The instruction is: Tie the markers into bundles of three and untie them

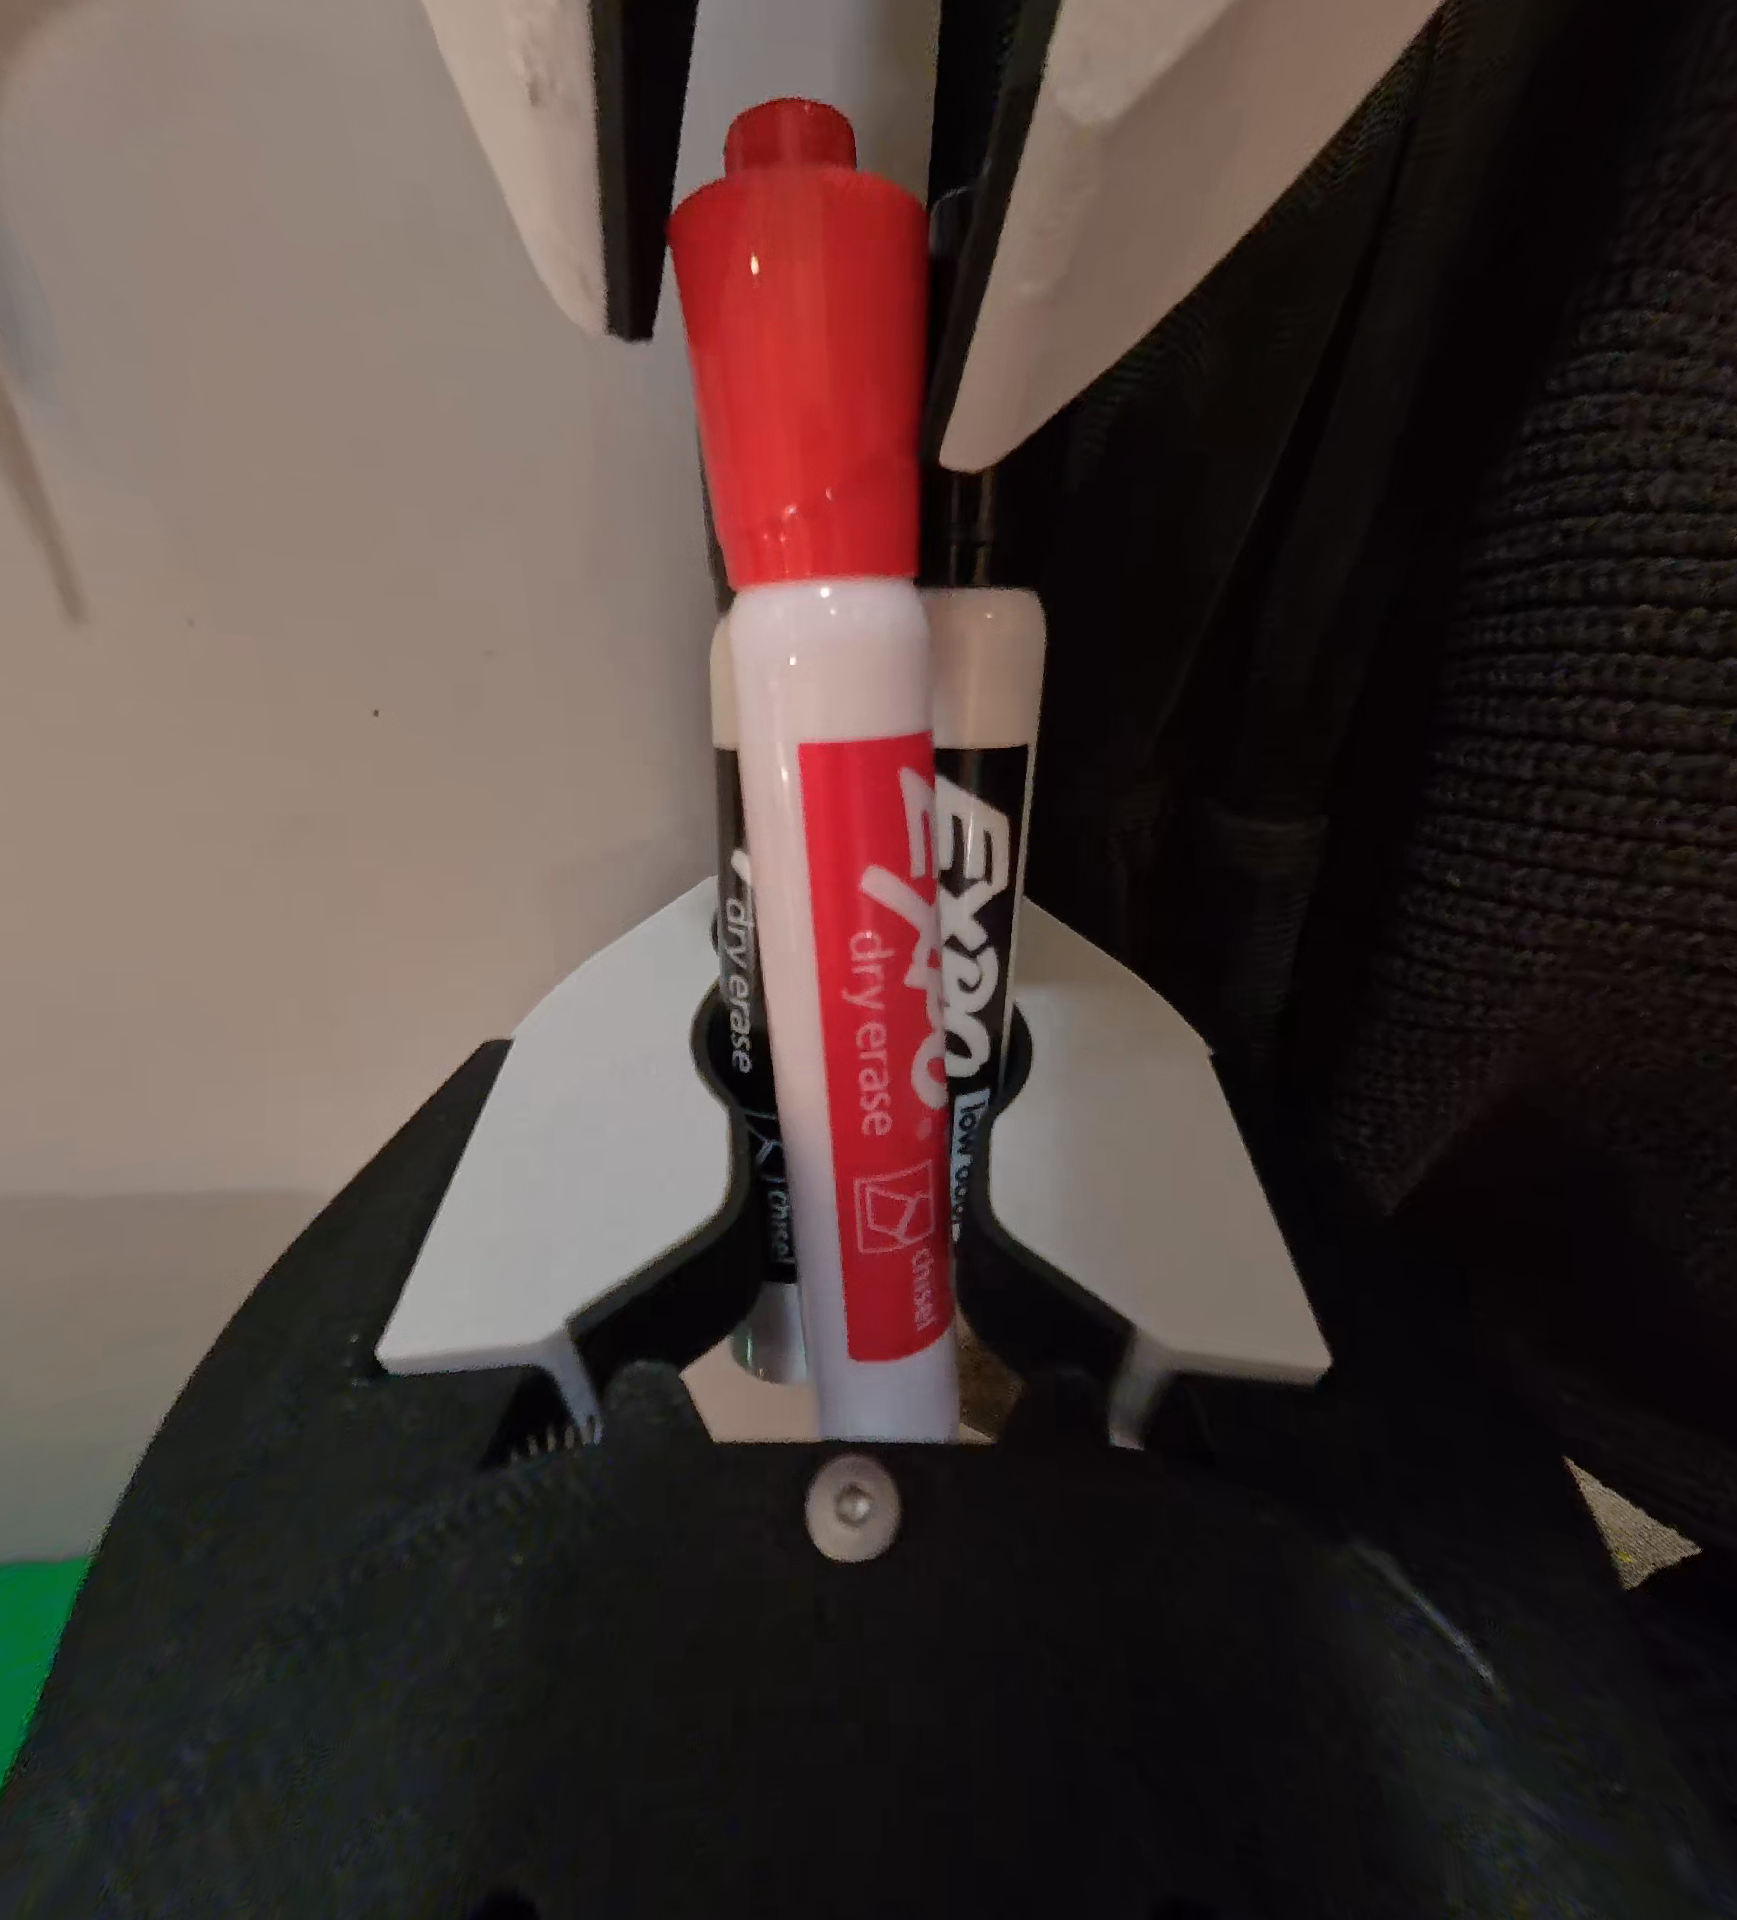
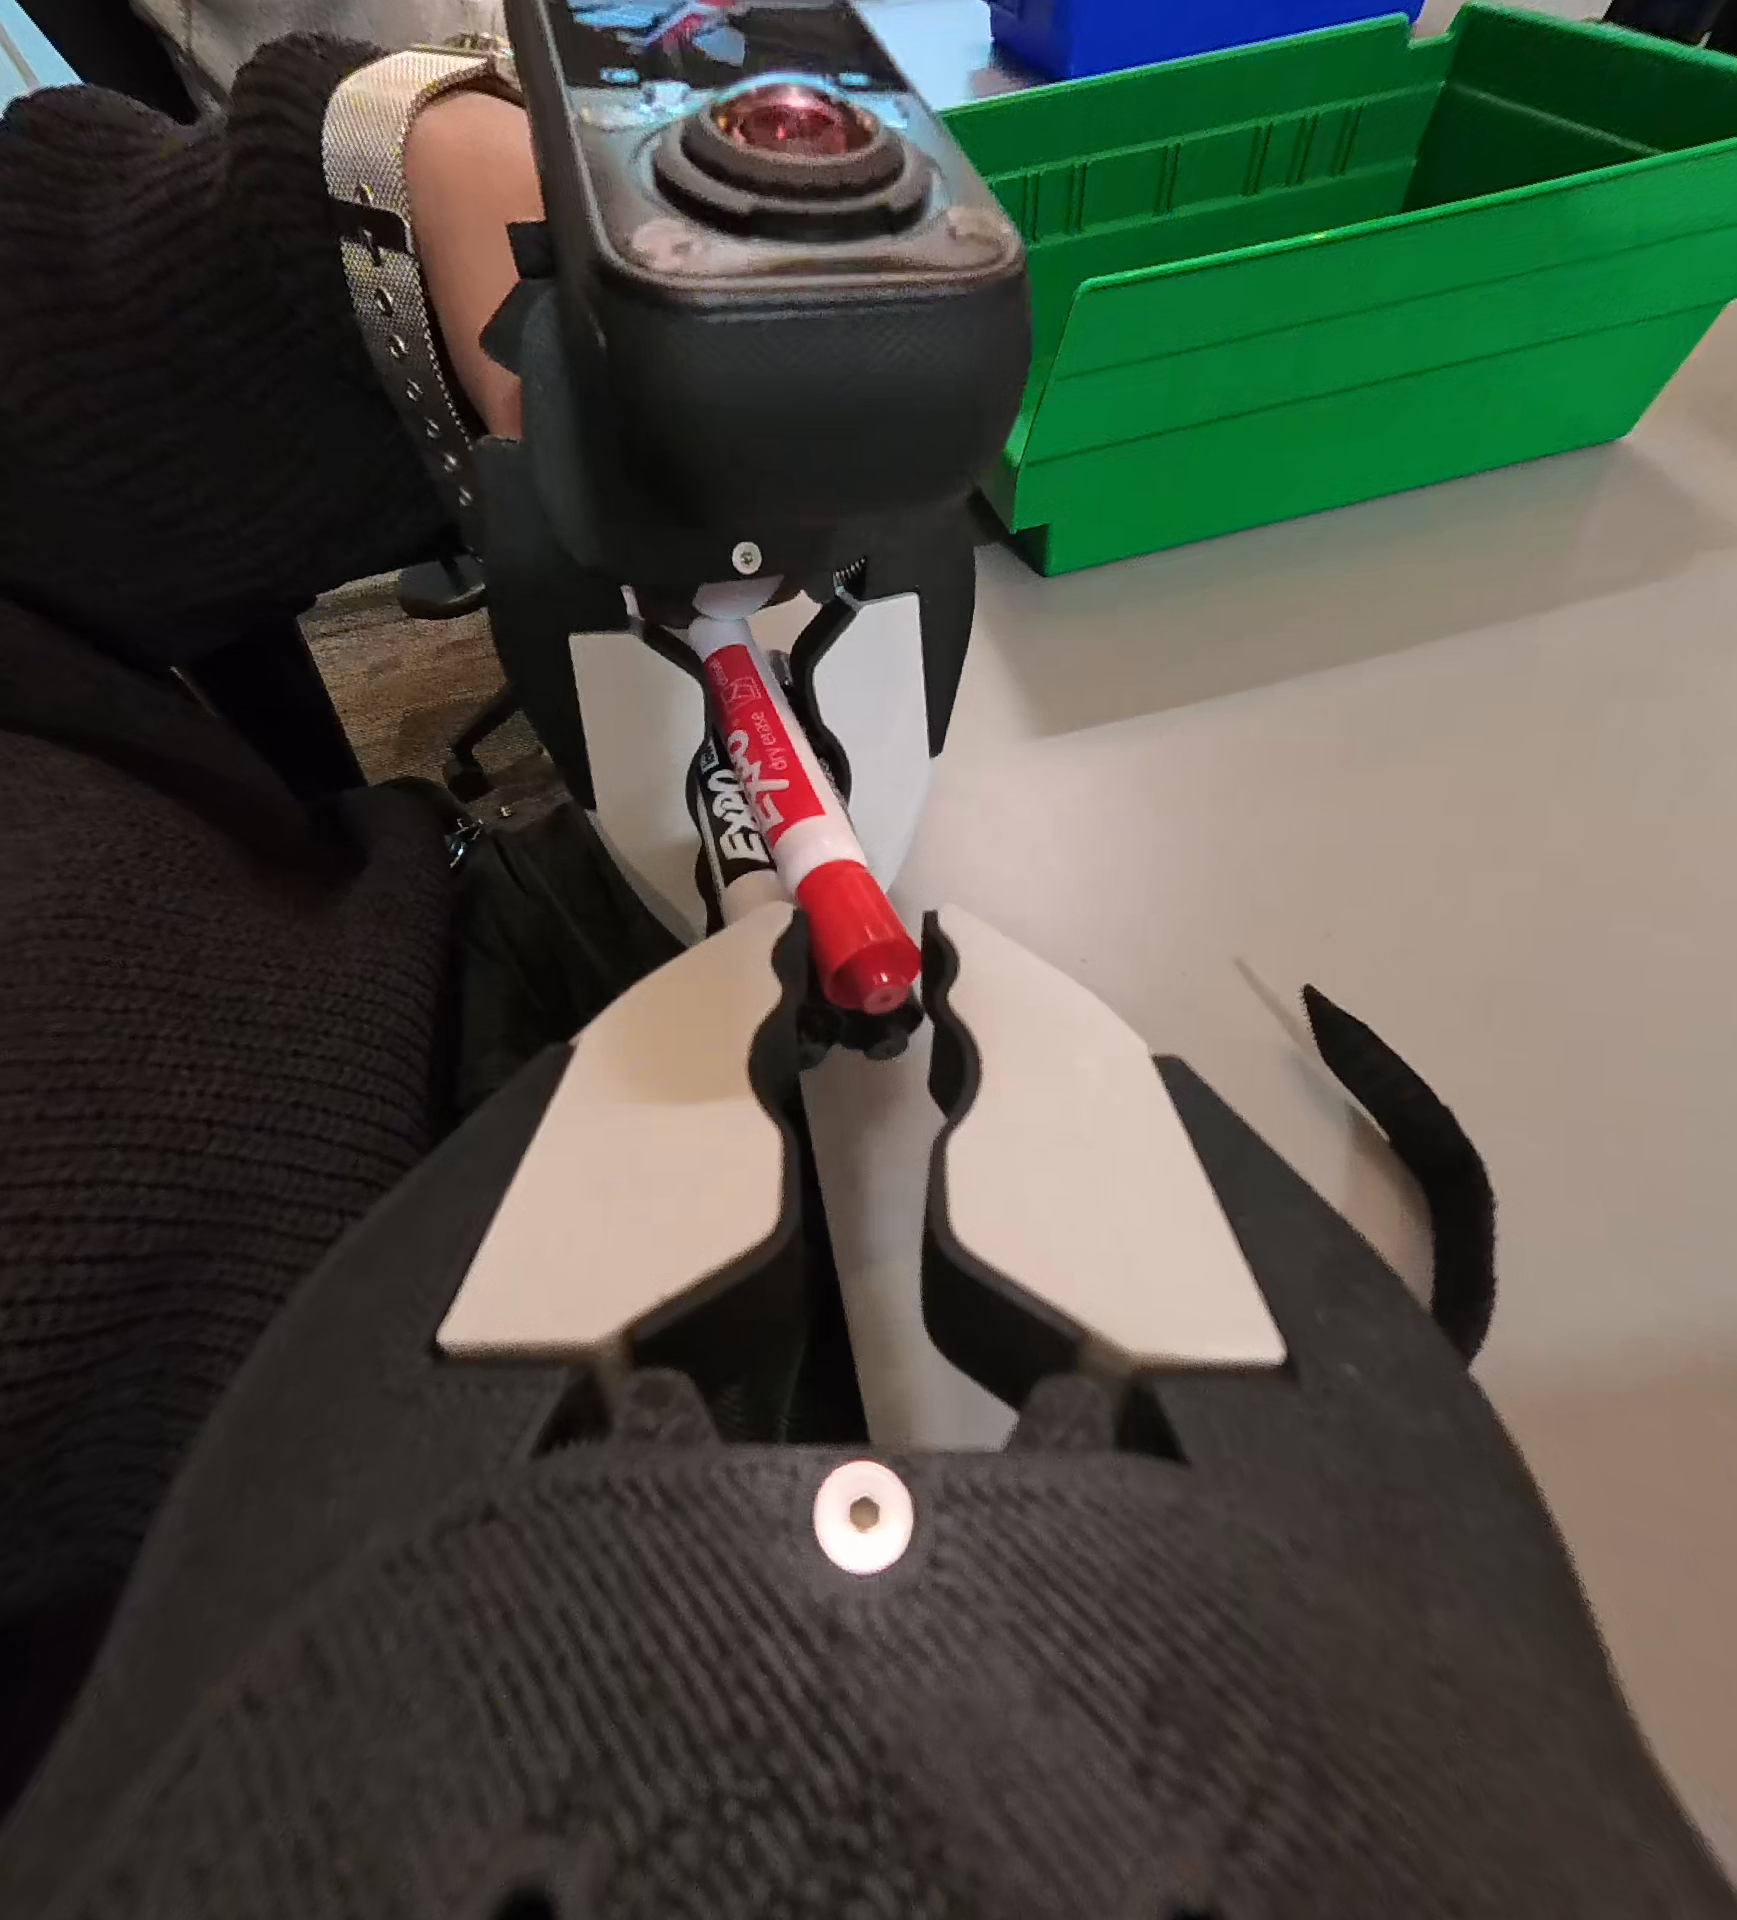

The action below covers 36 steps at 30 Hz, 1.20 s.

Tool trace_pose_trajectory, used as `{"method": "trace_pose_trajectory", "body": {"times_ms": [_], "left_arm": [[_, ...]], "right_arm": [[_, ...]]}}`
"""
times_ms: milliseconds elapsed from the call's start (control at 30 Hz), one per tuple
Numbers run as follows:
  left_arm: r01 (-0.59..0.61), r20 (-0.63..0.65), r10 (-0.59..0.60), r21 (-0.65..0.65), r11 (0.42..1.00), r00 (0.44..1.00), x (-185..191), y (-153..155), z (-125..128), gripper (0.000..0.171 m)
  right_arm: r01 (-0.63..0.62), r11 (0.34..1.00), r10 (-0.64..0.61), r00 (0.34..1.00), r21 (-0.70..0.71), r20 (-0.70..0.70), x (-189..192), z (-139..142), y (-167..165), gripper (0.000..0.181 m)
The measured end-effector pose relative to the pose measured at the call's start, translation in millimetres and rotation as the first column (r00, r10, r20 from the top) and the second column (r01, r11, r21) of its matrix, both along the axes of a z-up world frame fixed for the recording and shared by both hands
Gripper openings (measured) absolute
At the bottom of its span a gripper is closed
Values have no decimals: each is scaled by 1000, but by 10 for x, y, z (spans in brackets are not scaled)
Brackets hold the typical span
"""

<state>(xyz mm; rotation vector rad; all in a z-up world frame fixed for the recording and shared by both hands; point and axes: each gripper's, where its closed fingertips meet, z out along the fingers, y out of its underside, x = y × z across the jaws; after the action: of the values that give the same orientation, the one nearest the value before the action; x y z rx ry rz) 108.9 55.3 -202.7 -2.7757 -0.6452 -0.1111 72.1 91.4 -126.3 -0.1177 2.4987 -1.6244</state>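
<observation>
The left gripper (image 1: 859, 1049) has its fingers pinching a bundle of white-barrelled dry-erase markers, a red-capped marker (image 1: 833, 831) in front of black-labelled markers (image 1: 983, 727). The right gripper (image 2: 859, 966) meets them head-on, fingers slightly spread around the red cap (image 2: 859, 951), above the grey desk (image 2: 1363, 831) near a green plastic bin (image 2: 1363, 343).

My left camera looks along its fingers at very close range, the red marker (image 1: 822, 790) filling its middle. My right camera faces the opposite way, down over the table (image 2: 1363, 831). Both share that marker, seen end to end.
</observation>
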Motion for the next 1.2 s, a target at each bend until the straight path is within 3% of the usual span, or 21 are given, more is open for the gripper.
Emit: {"method": "trace_pose_trajectory", "body": {"times_ms": [133, 300, 433, 533, 600, 700, 800, 900, 933, 1033, 1133, 1200], "left_arm": [[-1, -1, 1, -4, 1000, 1000, 1, -22, -2, 44], [-11, -4, 11, -5, 1000, 1000, -12, -55, 19, 44], [-32, -4, 32, -12, 999, 999, -20, -127, 36, 44], [-50, -4, 50, -12, 999, 999, -33, -189, 43, 44], [-61, -1, 61, -11, 998, 998, -39, -219, 42, 44], [-65, 0, 65, -18, 998, 998, -42, -248, 31, 44], [-66, 10, 66, -20, 998, 998, -31, -252, 20, 44], [-65, 9, 66, -24, 998, 998, -29, -264, 17, 44], [-66, 11, 67, -22, 998, 998, -26, -267, 19, 44], [-72, 11, 72, -16, 997, 997, -27, -280, 31, 44], [-81, 12, 81, -15, 997, 997, -25, -303, 40, 44], [-86, 12, 86, -14, 996, 996, -23, -320, 44, 44]], "right_arm": [[5, 1000, -5, 1000, -2, -14, -8, 5, 11, 22], [40, 998, -39, 999, -47, 4, -82, 86, 35, 35], [153, 985, -153, 988, -76, -4, -335, 159, 125, 37], [353, 934, -354, 935, -57, -9, -758, 147, 304, 36], [512, 859, -511, 858, 10, -43, -1084, 50, 502, 33], [660, 735, -645, 751, 159, -137, -1382, -198, 795, 20], [650, 684, -622, 757, 332, -200, -1359, -522, 885, 20], [566, 692, -521, 821, 448, -232, -1160, -749, 801, 32], [518, 722, -467, 854, 458, -229, -1057, -775, 727, 35], [354, 847, -315, 935, 396, -162, -709, -683, 444, 44], [363, 881, -309, 927, 302, -214, -742, -482, 391, 47], [366, 890, -308, 922, 271, -234, -826, -449, 434, 63]]}}
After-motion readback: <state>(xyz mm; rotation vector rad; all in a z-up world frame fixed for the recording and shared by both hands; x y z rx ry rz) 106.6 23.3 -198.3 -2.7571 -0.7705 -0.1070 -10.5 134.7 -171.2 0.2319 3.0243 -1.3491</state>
